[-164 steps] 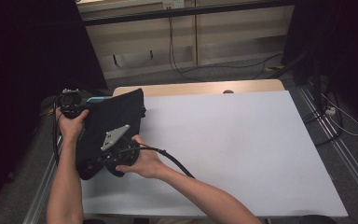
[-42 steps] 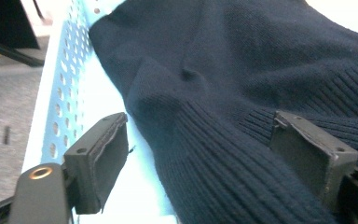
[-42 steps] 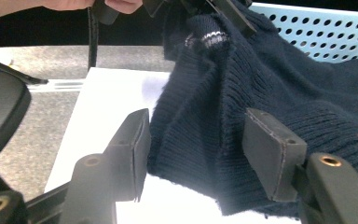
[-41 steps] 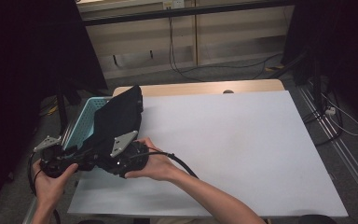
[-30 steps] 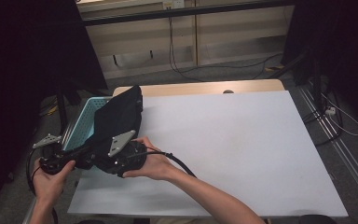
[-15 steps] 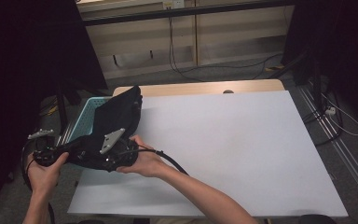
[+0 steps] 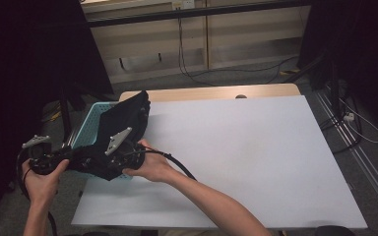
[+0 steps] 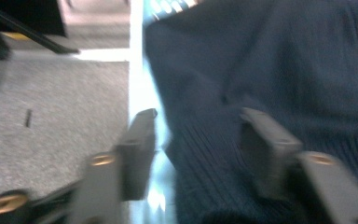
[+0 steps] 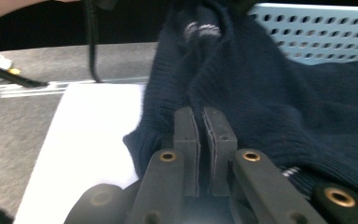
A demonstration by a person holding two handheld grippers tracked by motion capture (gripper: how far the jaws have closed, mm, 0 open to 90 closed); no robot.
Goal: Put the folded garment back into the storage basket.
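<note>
at the near-left corner of the white table (image 7: 256,147), a dark navy knit sweater (image 7: 120,128) drapes over the turquoise perforated basket (image 7: 92,120), which sits just off the table's left edge. sweater's upper part lies over the basket's right rim and onto the table corner; lower part hangs bunched between the two grippers.

right gripper (image 9: 204,119): jaws pressed together, pinching a fold of the sweater's ribbed knit; fabric rises from between the pads. white table surface to its left in the right gripper view, basket wall (image 9: 317,28) behind the fabric. in the high view the right gripper (image 7: 128,153) sits at the basket's near-right corner, grey plate on top, black cable (image 7: 174,164) trailing over the table.

left gripper (image 8: 198,133): jaws spread apart, nothing clamped; the right jaw lies against the knit, the left jaw is over the pale basket edge and grey floor (image 8: 51,107). view blurred. in the high view the left gripper (image 7: 59,160) is left of the basket, off the table.
</note>
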